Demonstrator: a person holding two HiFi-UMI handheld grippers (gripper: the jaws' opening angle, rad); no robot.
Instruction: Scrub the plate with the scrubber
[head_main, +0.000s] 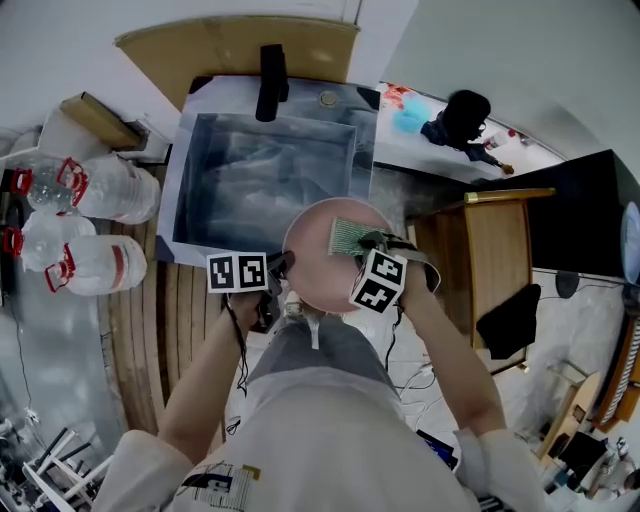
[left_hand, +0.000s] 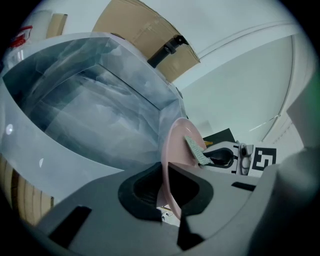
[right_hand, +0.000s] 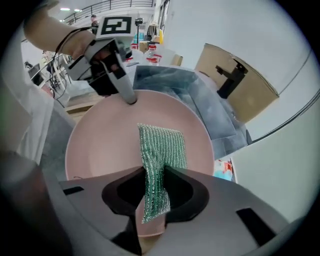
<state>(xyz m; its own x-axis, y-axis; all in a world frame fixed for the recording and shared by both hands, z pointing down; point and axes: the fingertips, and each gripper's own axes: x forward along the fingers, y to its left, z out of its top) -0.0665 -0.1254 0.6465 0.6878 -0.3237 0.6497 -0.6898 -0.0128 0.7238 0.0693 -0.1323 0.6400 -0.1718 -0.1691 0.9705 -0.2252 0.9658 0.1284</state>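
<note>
A pink plate (head_main: 318, 268) is held over the front right corner of the sink (head_main: 200, 135). My left gripper (head_main: 278, 268) is shut on the plate's left rim; in the left gripper view the plate (left_hand: 176, 145) stands edge-on between the jaws of that gripper (left_hand: 167, 186). My right gripper (head_main: 372, 246) is shut on a green mesh scrubber (head_main: 347, 236), which lies flat against the plate's upper right face. In the right gripper view the scrubber (right_hand: 161, 151) hangs between the pads of the right gripper (right_hand: 155, 185) and rests on the plate (right_hand: 105, 145), with the left gripper (right_hand: 131, 99) on its far rim.
A black faucet (head_main: 271, 82) stands at the back of the plastic-lined sink. Several water bottles (head_main: 90, 225) sit on the left. A wooden cabinet (head_main: 495, 260) stands to the right, and a counter with a dark object (head_main: 462, 120) lies beyond it.
</note>
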